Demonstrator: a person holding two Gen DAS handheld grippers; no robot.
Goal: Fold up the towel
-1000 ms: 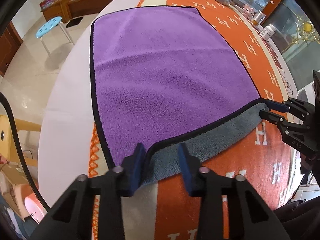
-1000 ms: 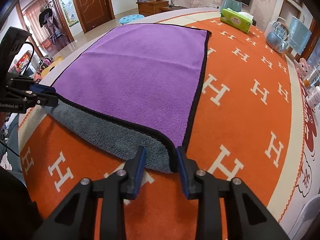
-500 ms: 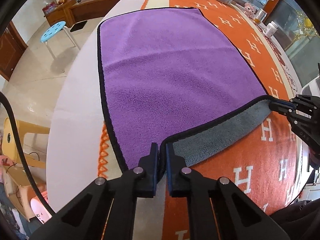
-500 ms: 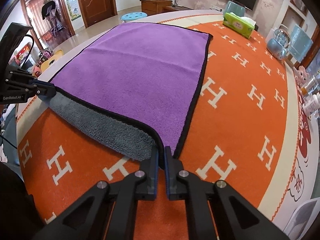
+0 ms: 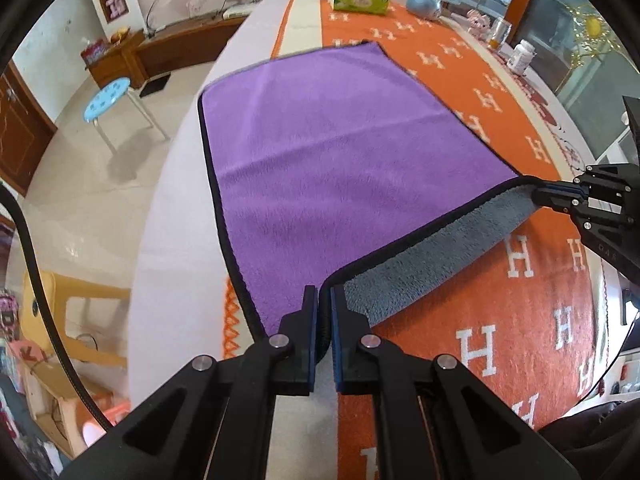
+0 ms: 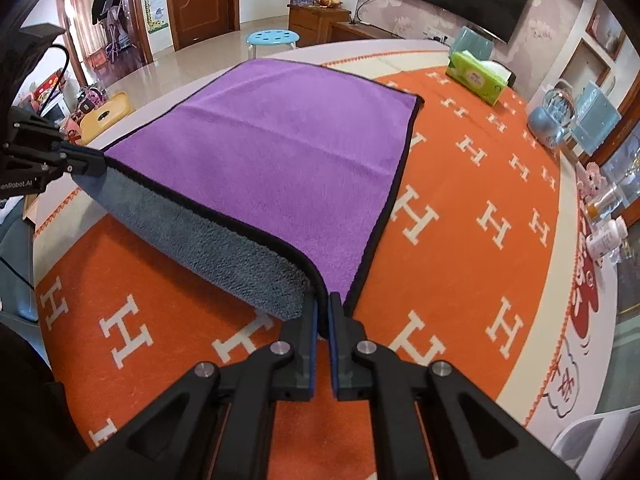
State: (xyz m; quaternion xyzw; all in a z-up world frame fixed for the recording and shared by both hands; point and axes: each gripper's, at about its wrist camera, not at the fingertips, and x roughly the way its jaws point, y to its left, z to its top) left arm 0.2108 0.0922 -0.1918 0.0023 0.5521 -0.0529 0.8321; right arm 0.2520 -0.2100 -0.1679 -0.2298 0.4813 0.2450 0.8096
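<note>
A purple towel (image 5: 340, 152) with a black hem and grey underside lies on the orange table cover; it also shows in the right wrist view (image 6: 288, 152). My left gripper (image 5: 325, 300) is shut on the towel's near left corner. My right gripper (image 6: 323, 308) is shut on its near right corner. Both corners are lifted off the table, so the near edge hangs between them and shows the grey underside (image 6: 192, 232). The right gripper shows at the right of the left wrist view (image 5: 540, 196), and the left gripper at the left of the right wrist view (image 6: 100, 166).
A green tissue box (image 6: 478, 76), a blue globe ornament (image 6: 554, 116) and small bottles (image 6: 604, 236) stand along the table's far and right side. A blue stool (image 5: 108, 98) and a yellow chair (image 5: 60, 312) stand on the floor to the left.
Both grippers closed on the towel's near corners and have lifted them, raising the near edge and exposing more grey underside.
</note>
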